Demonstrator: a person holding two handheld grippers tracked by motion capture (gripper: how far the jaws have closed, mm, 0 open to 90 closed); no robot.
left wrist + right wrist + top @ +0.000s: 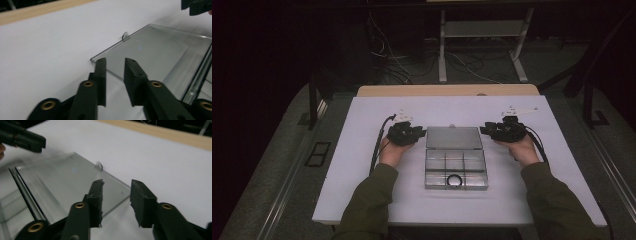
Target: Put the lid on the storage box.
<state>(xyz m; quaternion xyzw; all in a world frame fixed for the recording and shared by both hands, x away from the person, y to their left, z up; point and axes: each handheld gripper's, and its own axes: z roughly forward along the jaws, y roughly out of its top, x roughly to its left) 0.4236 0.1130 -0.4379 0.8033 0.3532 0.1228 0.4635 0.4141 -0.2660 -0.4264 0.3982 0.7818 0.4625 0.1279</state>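
Note:
A clear plastic compartment box [428,172] lies open at the table's middle, its flat lid [454,138] folded back behind it. A black ring [455,180] rests in a front compartment. My left gripper [422,133] is at the lid's left corner and my right gripper [485,129] at its right corner. In the left gripper view the jaws [115,61] stand apart over the lid's [155,50] corner, with no pad pressing on it. In the right gripper view the jaws [117,182] also stand apart, straddling the other corner of the lid [65,177].
The white table top [362,190] has free room on both sides of the box. A wooden strip [447,90] runs along its far edge. A small tab [125,35] sticks out from the lid's far edge. Cables and a metal stand lie on the floor beyond.

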